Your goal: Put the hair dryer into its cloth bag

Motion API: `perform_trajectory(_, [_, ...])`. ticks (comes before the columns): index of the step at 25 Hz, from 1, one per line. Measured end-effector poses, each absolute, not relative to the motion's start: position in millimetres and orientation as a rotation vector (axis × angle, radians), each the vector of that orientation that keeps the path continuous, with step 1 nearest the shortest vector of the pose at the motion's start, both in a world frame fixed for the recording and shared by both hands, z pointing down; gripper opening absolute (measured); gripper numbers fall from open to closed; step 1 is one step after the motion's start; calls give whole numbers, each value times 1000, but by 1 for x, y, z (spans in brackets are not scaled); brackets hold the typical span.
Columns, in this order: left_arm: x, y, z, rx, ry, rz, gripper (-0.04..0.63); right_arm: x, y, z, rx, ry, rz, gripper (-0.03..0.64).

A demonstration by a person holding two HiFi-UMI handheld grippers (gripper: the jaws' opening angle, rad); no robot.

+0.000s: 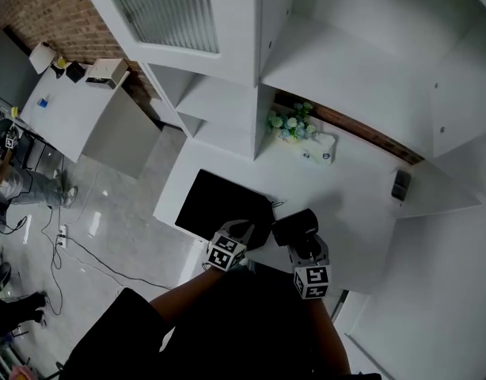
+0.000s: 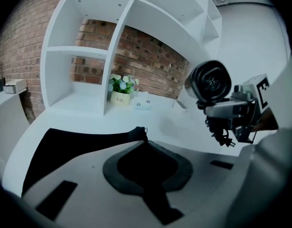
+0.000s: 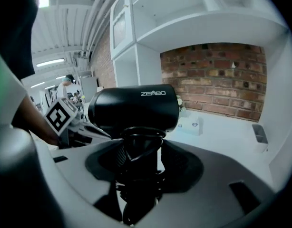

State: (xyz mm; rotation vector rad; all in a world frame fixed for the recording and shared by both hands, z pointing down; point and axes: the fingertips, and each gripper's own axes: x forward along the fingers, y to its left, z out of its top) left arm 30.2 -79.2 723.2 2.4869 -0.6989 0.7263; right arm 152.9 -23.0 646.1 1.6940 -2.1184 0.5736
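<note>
The black cloth bag lies flat on the white table. My left gripper is shut on the bag's near corner. In the left gripper view that corner rises off the table into the closed jaws of the left gripper. The black hair dryer is held upright in the air just right of the bag. My right gripper is shut on its handle, which has the cord wound round it; the barrel lies crosswise above the jaws. From the left gripper view, the dryer's round end faces the camera and the plug dangles below.
A small flower pot and a white box stand at the back by the brick wall. A dark small object lies at the far right. White shelves rise behind and to the left. The table's left edge drops to a tiled floor with cables.
</note>
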Motion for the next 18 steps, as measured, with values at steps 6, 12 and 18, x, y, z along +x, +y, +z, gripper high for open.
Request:
perform_trajectory(6, [30, -81, 716, 2448, -685, 648, 34, 141, -32, 705, 1513, -2059, 606, 242])
perform_trajectory(12, [35, -80, 707, 2512, -669, 653, 34, 120, -33, 751, 1316, -2036, 620, 242])
perform_trajectory(18, [35, -79, 705, 2510, -656, 642, 32, 109, -28, 777, 1133, -1991, 593, 242])
